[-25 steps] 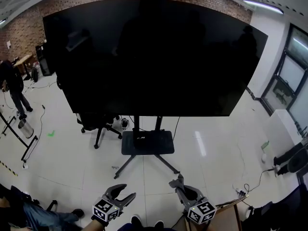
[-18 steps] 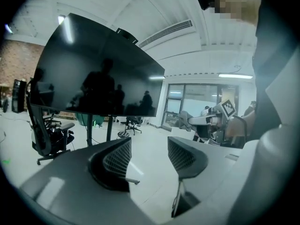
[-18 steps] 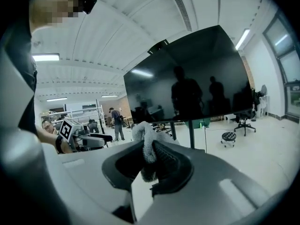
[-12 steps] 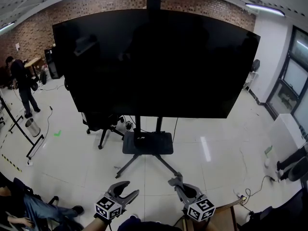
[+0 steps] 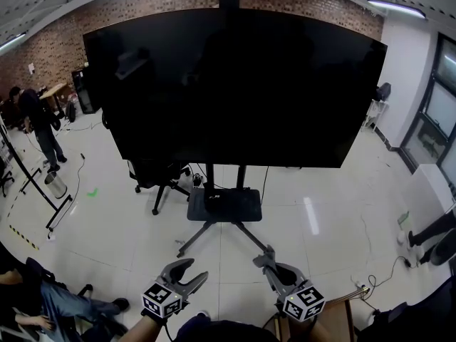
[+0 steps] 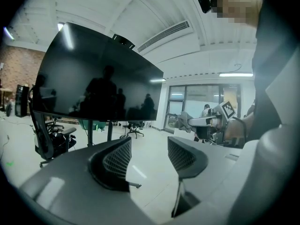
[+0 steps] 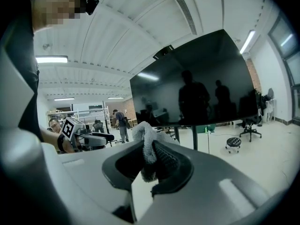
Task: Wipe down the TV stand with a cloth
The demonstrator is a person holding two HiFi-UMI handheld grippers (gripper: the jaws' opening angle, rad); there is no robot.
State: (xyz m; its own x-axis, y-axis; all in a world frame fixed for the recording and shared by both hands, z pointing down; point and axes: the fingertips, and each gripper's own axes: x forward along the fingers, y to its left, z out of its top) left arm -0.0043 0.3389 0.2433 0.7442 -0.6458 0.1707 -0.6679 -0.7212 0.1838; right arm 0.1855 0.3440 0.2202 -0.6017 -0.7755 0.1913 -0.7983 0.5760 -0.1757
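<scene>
cloth (image 7: 142, 137) sat pinched in the right tool (image 5: 267, 259), well apart from the tv stand (image 5: 224, 205) ahead; left tool (image 5: 194, 271) stood spread and empty

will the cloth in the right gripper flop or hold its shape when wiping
Probably floppy: the cloth bunches and droops in the shut right gripper. Likely light, since a small pinch holds it. Its fuzzy weave should resist slipping.

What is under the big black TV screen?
Two stand posts drop to a black shelf and splayed legs; an office chair stands beside them. The screen covers the posts' upper part and the chair's top.
</scene>
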